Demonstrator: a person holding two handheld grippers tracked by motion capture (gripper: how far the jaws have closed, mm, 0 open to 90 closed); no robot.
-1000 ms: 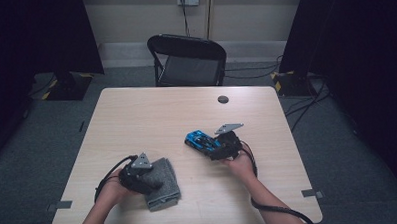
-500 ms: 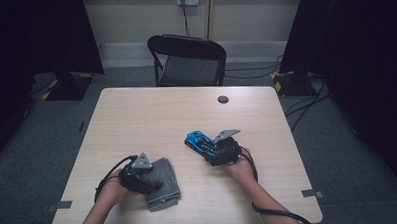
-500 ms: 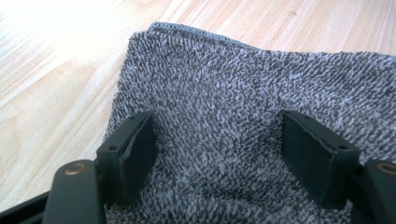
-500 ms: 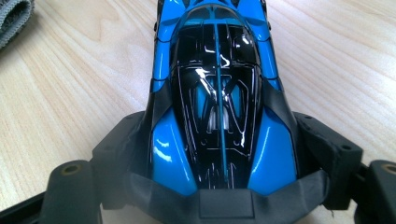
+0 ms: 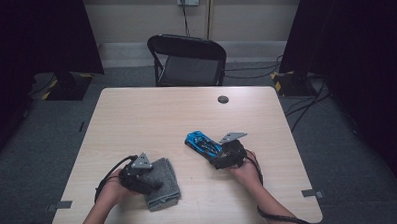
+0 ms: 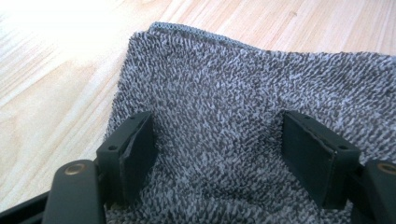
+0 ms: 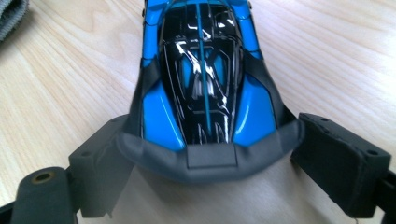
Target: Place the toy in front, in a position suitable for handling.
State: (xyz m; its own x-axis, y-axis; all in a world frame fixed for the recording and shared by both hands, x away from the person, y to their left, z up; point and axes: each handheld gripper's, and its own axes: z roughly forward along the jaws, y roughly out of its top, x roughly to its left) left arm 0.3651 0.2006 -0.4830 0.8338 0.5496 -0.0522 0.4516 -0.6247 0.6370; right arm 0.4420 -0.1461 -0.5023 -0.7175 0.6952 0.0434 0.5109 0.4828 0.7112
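Nearest us, our left hand-held gripper (image 5: 148,180) rests on the folded grey cloth (image 5: 164,185) at about seven o'clock on the worktop (image 5: 151,118). In the left gripper view its jaws stand well apart with the cloth (image 6: 224,116) lying between them, pressed down but not pinched.

A little farther, at about four o'clock, our right hand-held gripper (image 5: 219,159) sits at the tail of the blue toy car (image 5: 202,143). Its jaws have just been opening; in the right gripper view the car (image 7: 205,88) lies between them, its grey rear bumper brushing the left pad, the right pad apart.

The risk we judge: pulling the right hand-held gripper back askew could snag that bumper and drag or spin the car. Lifting the left one carelessly could unfold the cloth.

Beyond stands a black chair (image 5: 189,57).
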